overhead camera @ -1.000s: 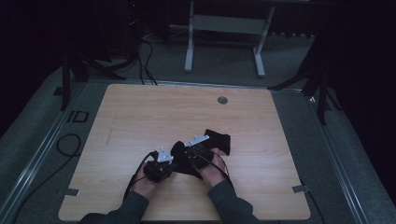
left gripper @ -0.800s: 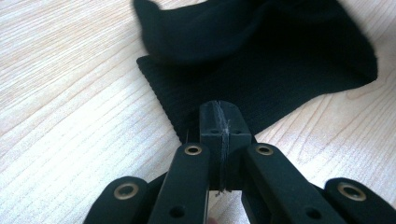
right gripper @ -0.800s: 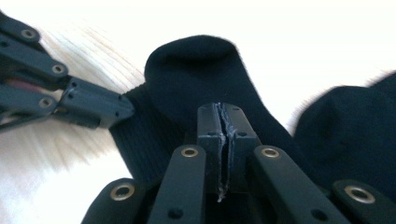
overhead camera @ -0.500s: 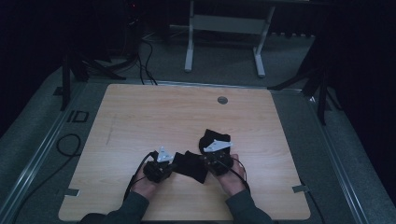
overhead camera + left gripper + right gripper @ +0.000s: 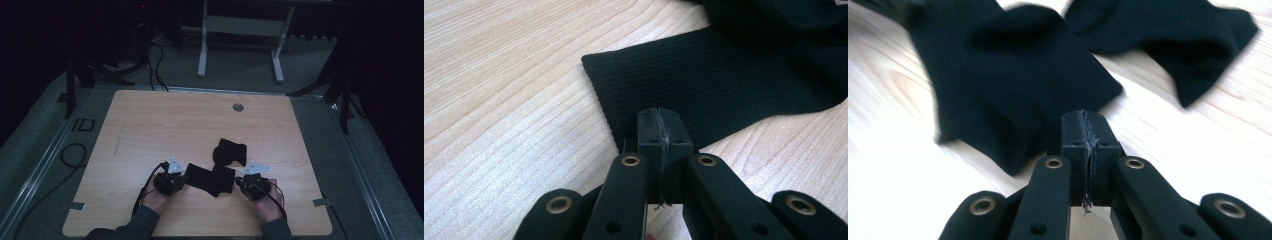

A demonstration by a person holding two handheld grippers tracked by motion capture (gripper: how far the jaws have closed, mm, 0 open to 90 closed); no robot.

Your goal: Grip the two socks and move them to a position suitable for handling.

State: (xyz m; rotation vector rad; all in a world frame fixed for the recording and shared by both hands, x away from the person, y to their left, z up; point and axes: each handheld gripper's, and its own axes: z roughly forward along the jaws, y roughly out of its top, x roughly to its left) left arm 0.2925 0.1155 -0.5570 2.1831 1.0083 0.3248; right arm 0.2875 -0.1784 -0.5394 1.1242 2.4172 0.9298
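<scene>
My left gripper (image 5: pixel 659 131) pinching the ribbed cuff edge of a black knit sock (image 5: pixel 724 80), my right gripper (image 5: pixel 1084 131) pressed together at that sock's soft toe end, second crumpled sock (image 5: pixel 1168 30) just beyond, pale wood-grain table (image 5: pixel 499 100) beneath.

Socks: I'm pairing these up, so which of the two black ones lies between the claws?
The nearer black sock, stretched flat between the left claw and right claw. The other sock lies bunched farther up the table.
</scene>
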